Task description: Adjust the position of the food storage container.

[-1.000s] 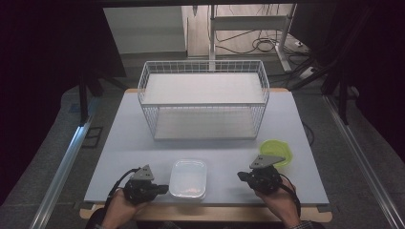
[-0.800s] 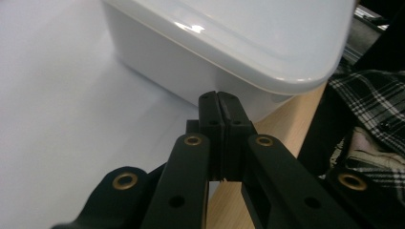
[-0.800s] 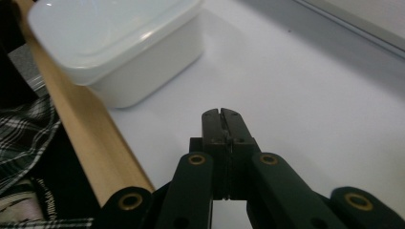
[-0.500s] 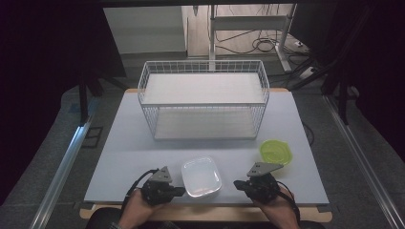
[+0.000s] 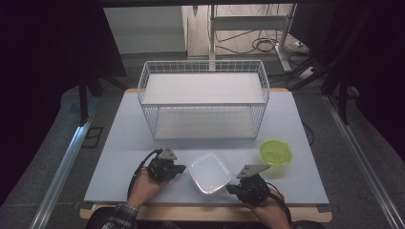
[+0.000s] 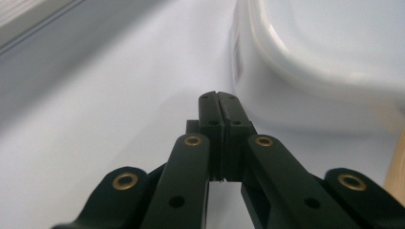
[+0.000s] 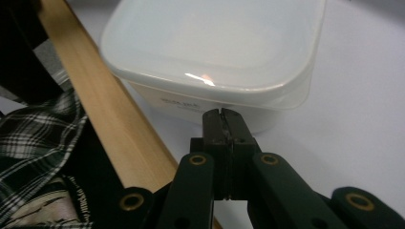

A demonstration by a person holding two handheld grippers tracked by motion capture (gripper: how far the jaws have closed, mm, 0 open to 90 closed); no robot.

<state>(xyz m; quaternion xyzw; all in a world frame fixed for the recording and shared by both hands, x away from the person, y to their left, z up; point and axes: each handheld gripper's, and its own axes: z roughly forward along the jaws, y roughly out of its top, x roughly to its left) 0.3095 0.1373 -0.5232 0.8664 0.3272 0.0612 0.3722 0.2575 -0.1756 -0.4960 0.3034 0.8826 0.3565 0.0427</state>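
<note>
Both my claws were closed with nothing in them. The tub sat low center in the high view on the bench, left claw at its left side, right claw at its lower right corner.

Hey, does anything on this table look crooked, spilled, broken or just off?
Only one thing: the lidded white container sits turned at an angle to the table edge, near the front, between the shut left gripper and right gripper. The wire basket stands square, the green bowl is upright, nothing spilled or damaged.
</note>
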